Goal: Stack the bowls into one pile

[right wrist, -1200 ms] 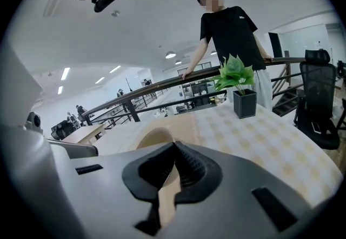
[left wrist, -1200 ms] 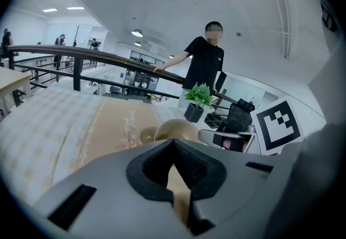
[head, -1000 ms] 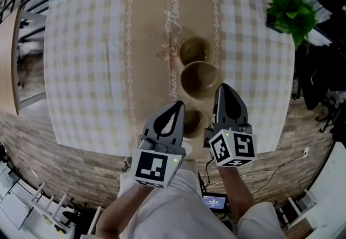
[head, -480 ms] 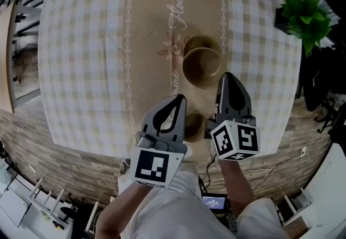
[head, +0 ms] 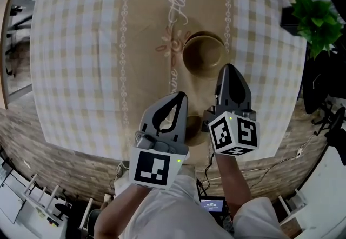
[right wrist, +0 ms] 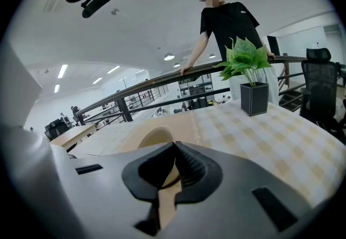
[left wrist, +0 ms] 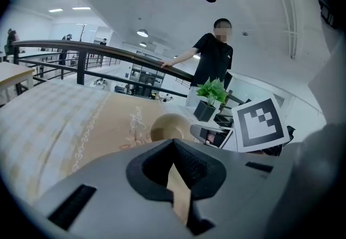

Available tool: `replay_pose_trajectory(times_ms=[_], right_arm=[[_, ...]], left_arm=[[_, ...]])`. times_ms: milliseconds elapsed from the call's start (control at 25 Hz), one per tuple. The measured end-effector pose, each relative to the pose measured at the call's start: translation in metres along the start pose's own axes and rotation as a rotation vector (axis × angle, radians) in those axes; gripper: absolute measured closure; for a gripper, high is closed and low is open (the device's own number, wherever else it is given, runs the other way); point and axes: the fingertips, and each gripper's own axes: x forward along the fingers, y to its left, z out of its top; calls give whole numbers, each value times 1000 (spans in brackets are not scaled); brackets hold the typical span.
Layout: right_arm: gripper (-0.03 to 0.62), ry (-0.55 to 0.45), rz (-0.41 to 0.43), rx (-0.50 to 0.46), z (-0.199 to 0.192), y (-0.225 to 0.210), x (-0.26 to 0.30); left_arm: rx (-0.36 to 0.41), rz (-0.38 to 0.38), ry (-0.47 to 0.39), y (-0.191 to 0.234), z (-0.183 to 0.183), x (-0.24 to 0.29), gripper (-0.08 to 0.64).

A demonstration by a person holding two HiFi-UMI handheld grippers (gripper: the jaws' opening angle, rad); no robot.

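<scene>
The left gripper and the right gripper are both clenched on nothing, their jaw tips pressed together. They hover side by side above the near edge of the wide table under its beige-and-white checked cloth. A tan printed runner lies along its middle. On the runner, beyond the right gripper, sits a tan round bowl. A second bowl rim shows just behind it; whether they are nested is unclear. A smaller brown bowl lies between the grippers, partly hidden.
</scene>
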Motion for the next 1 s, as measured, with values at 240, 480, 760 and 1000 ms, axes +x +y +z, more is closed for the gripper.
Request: replay_pose_trajectory(times_ms=[240,480,760,1000], right_arm=[[552,46,-82,-52,-17,-10,5],[552,42,-71,-62,-15,-4,-10],[554,47,-76,-69,-7,-2,-39],[554,9,-68,-47,-2,0,-70]], left_arm=[[10,3,7,0,-2,-3,541],[16,2,4,-2,0,-12,541],[17,-12,-2,-12,6,-28,541],[66,-53,34,-23,1,-40,541]])
